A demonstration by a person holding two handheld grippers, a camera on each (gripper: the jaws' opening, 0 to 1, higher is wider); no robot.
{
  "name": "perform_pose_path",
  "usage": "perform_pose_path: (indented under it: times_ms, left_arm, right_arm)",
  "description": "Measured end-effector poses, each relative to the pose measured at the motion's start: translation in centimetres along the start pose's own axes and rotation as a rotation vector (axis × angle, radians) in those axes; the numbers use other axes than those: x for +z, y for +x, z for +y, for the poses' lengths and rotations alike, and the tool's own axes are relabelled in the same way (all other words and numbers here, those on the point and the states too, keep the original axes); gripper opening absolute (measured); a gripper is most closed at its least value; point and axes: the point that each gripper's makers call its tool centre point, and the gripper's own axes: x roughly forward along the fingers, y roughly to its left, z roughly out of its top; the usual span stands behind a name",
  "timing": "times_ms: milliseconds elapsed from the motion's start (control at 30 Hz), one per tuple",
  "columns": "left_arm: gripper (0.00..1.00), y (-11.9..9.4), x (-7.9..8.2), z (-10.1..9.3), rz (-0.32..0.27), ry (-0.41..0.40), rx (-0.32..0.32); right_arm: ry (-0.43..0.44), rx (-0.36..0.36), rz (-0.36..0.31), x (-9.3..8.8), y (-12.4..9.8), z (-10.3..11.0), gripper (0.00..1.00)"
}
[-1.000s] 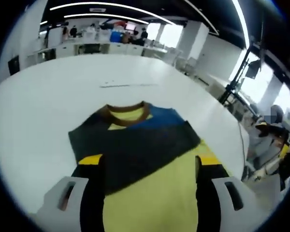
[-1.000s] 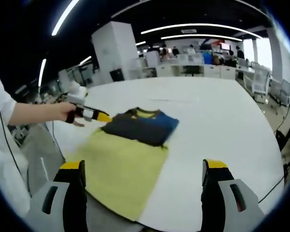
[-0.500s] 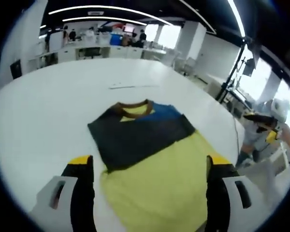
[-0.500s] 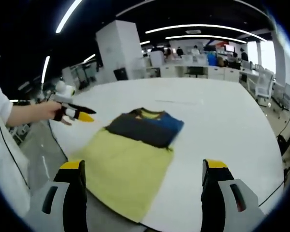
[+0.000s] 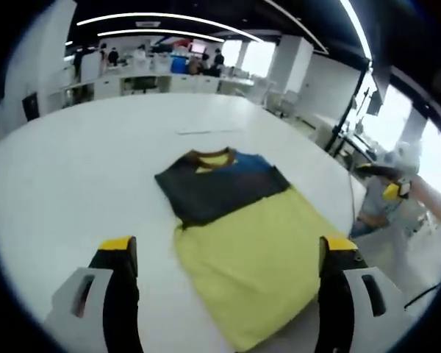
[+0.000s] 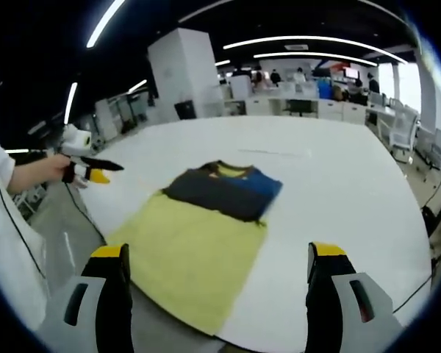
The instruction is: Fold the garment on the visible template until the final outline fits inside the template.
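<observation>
Both tongs are spread and hold nothing: left gripper (image 5: 224,294) and right gripper (image 6: 217,294) are clear of the garment (image 5: 239,224). It lies flat on the white table (image 5: 73,176), its yellow hem at the near edge.

No legible text, label, brand or number anywhere; distant screens too blurred to read

Template outline under folded T-shirt (image 6: 206,220) too faint to make out on white table (image 6: 338,184). Distant people (image 5: 132,53) at back desks too small to tell. Other gripper (image 5: 386,184) blurred.
</observation>
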Motion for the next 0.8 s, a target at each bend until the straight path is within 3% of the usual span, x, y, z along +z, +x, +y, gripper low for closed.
perform_pose_path:
  times_ms: [367, 633, 800]
  left_arm:
    - [0.99, -5.1, -2.3, 0.9, -0.012, -0.034, 0.049]
    - [0.99, -7.3, -3.8, 0.6, -0.015, -0.07, 0.061]
    - [0.99, -7.6, -4.4, 0.8, -0.008, -0.081, 0.074]
  right_arm:
    - [0.001, -0.023, 0.017, -0.9, -1.4, -0.6, 1.0]
    - [0.011, -0.049, 0.019, -1.3, -2.6, -1.2, 1.0]
    - [0.016, -0.058, 0.029, -1.8, -3.0, -1.2, 1.0]
